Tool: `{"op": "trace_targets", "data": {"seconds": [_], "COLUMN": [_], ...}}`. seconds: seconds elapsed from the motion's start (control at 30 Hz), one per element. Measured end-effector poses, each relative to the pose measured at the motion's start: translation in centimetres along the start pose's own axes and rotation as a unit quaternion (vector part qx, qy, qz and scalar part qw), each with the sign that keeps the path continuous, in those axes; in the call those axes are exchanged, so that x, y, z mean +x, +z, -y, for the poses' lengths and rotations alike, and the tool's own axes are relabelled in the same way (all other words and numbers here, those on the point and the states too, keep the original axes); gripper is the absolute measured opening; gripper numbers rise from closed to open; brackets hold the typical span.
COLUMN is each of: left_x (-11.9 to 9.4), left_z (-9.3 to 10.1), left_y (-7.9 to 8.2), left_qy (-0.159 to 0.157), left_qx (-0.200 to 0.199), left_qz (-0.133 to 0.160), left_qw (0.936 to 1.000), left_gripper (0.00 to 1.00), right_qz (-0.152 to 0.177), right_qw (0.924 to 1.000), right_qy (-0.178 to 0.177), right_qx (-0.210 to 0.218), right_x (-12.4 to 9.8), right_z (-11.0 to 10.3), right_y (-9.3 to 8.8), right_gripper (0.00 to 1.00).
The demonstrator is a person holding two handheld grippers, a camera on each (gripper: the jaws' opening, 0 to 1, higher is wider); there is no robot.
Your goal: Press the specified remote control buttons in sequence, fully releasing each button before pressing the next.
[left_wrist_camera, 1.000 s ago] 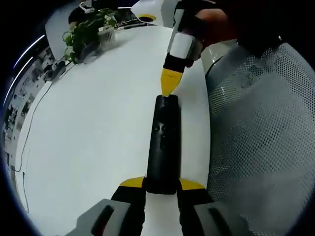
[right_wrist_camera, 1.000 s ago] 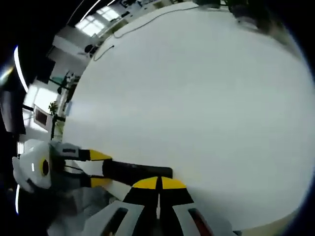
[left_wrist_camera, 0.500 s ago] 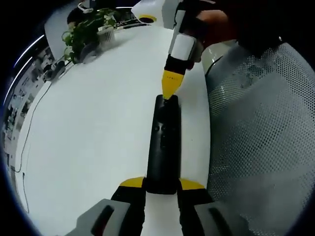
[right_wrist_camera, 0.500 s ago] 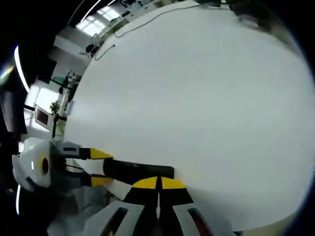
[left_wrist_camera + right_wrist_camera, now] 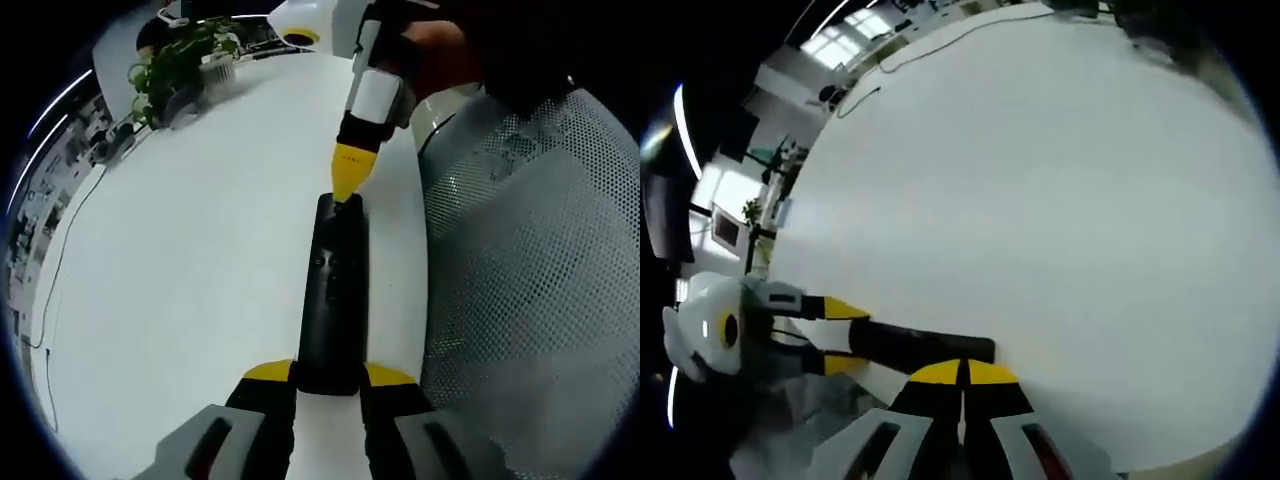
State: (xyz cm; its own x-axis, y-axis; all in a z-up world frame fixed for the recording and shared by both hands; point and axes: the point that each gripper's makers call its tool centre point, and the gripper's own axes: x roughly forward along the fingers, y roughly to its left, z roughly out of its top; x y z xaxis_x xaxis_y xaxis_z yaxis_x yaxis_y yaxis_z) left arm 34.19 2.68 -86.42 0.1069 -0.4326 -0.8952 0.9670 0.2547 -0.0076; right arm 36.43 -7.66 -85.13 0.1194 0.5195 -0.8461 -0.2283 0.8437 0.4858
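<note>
Left gripper [image 5: 329, 374], seen in the left gripper view: yellow-tipped black jaws rising from the bottom edge, clamped on the near end of a long black remote control [image 5: 333, 295], one jaw on each long side. Remote lying flat on a white table [image 5: 190, 280], running straight away from the camera, close to the table's right-hand edge, with a few small buttons faintly visible around its middle. At the remote's far end, the right gripper [image 5: 347, 183] coming down from the top of the view, its two yellow tips pressed together into a single point and meeting the top face of the remote near that far end; whether a button is being pushed down cannot be told. Above it, a white body held by a person's hand [image 5: 425, 50] in a dark sleeve. To the right of the table, a grey mesh chair back [image 5: 530, 290]. At the table's far end, a leafy green plant [image 5: 175, 60]; along the left side, a thin dark cable [image 5: 45, 300].

In the right gripper view: right gripper [image 5: 961, 373] at the bottom, yellow tips together with only a hairline seam between them, sitting over the end of the remote control [image 5: 920, 348]. Remote reaching leftward to the left gripper [image 5: 836, 335], whose two yellow tips flank its other end. Broad white table [image 5: 1040, 220] beyond, a cable [image 5: 940, 40] along its far edge, bright windows [image 5: 840, 35] behind.
</note>
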Motion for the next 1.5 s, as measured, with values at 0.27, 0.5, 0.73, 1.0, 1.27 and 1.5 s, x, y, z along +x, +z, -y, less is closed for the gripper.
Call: {"op": "trace_targets", "data": {"seconds": [0.27,0.5,0.73,1.0,1.27,1.5], "left_x": [0.02,0.03,0.06,0.12,0.14,0.17], "left_z": [0.02,0.02,-0.01,-0.05,-0.05,-0.1], "left_y": [0.01,0.02,0.04,0.08,0.13,0.19], "left_qy": [0.001,0.001,0.001,0.0,0.0,0.0], "left_qx": [0.002,-0.001,-0.003,-0.002,0.001,-0.001], "left_qz": [0.0,0.0,0.002,-0.002,-0.004,-0.002], "left_qw": [1.0,1.0,1.0,1.0,1.0,1.0], "left_gripper": [0.25,0.25,0.25,0.25,0.25,0.25], "right_qz": [0.008,0.005,0.001,0.0,0.003,0.006], "right_qw": [0.9999,0.9997,0.9998,0.9999,0.9998,0.9999], "right_qy": [0.013,0.023,0.02,0.014,0.009,-0.003], "right_qx": [-0.001,0.009,0.005,-0.005,-0.015,-0.014], "right_x": [-0.06,0.2,0.4,0.45,0.56,0.62], "right_z": [-0.47,-0.77,-0.61,-0.75,-0.7,-0.61], "right_y": [0.29,0.09,0.0,-0.17,-0.12,-0.07], "right_gripper": [0.0,0.0,0.0,0.0,0.0,0.0]}}
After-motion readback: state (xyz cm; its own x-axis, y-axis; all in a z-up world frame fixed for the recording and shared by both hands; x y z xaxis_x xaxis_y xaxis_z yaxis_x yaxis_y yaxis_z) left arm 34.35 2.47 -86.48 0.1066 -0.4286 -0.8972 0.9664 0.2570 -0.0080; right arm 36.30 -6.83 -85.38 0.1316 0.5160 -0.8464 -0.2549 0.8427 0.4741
